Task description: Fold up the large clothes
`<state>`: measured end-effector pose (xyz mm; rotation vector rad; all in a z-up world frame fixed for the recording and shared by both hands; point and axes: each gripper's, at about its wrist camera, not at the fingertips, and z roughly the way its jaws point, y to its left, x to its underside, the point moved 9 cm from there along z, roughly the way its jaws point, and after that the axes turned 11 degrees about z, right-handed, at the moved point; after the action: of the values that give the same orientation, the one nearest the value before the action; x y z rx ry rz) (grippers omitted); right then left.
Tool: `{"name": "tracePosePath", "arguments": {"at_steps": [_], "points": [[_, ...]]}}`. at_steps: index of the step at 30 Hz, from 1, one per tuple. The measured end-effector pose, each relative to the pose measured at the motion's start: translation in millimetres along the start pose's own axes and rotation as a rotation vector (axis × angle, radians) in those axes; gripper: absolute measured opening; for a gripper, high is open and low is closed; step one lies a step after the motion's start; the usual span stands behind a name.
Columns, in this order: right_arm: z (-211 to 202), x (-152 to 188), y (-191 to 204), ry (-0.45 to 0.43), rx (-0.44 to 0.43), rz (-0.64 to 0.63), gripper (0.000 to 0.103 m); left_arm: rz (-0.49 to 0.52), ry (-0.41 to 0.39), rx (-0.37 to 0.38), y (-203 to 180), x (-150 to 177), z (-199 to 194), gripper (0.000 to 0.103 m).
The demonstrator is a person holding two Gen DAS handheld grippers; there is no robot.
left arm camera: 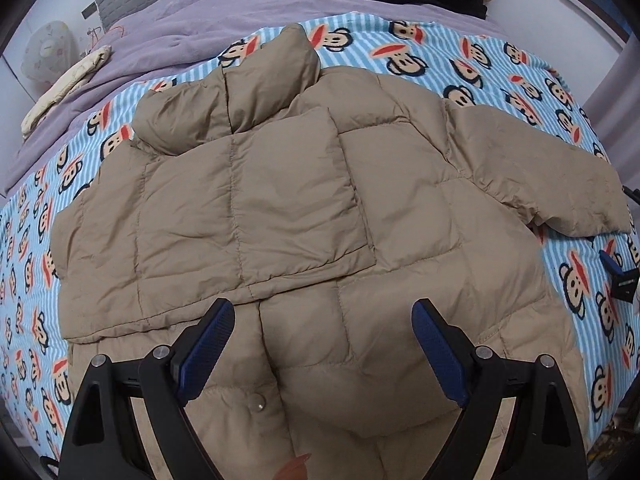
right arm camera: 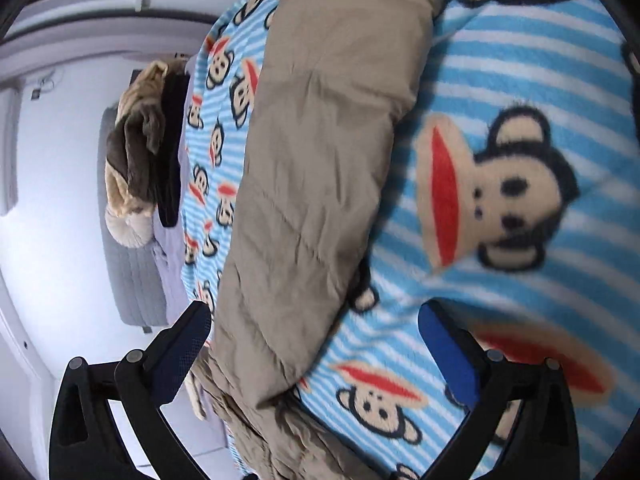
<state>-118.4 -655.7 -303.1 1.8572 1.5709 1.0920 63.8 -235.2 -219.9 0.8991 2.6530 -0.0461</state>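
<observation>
While over jacket (left arm camera: 304,208), gripper (left arm camera: 323,320) wide.

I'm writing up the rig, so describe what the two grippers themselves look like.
Both match: the left gripper and right gripper have black plastic finger arms with triangular cutouts, round silver pivot pins, and blue textured pads. No cables, markings or sleeves show.

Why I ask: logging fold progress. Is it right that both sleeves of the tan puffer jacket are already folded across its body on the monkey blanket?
Not quite. In the left wrist view only one sleeve of the tan puffer jacket lies folded across; the other sleeve sticks out over the monkey blanket.
</observation>
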Motion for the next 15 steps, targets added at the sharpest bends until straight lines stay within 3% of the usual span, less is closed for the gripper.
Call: {"name": "tracePosePath", "arguments": {"at_steps": [7, 8, 10, 11, 12, 15], "points": [[19, -49, 24, -0.024, -0.190, 0.172, 0.102, -0.043, 0.013, -0.005, -1, -5, 6, 0.091], [21, -51, 27, -0.020, -0.202, 0.189, 0.097, -0.050, 0.012, -0.002, 0, -6, 6, 0.091], [25, -52, 32, 0.015, -0.227, 0.221, 0.055, -0.054, 0.012, 0.026, -1, -7, 6, 0.091], [27, -51, 34, 0.034, -0.236, 0.228, 0.021, -0.055, 0.008, 0.029, 0, -8, 5, 0.091], [28, -50, 38, 0.038, -0.244, 0.220, 0.009, -0.057, 0.000, 0.027, 2, -9, 3, 0.091], [23, -43, 67, 0.043, -0.280, 0.111, 0.008, -0.071, -0.024, 0.030, 10, -13, -5, 0.091]]}}
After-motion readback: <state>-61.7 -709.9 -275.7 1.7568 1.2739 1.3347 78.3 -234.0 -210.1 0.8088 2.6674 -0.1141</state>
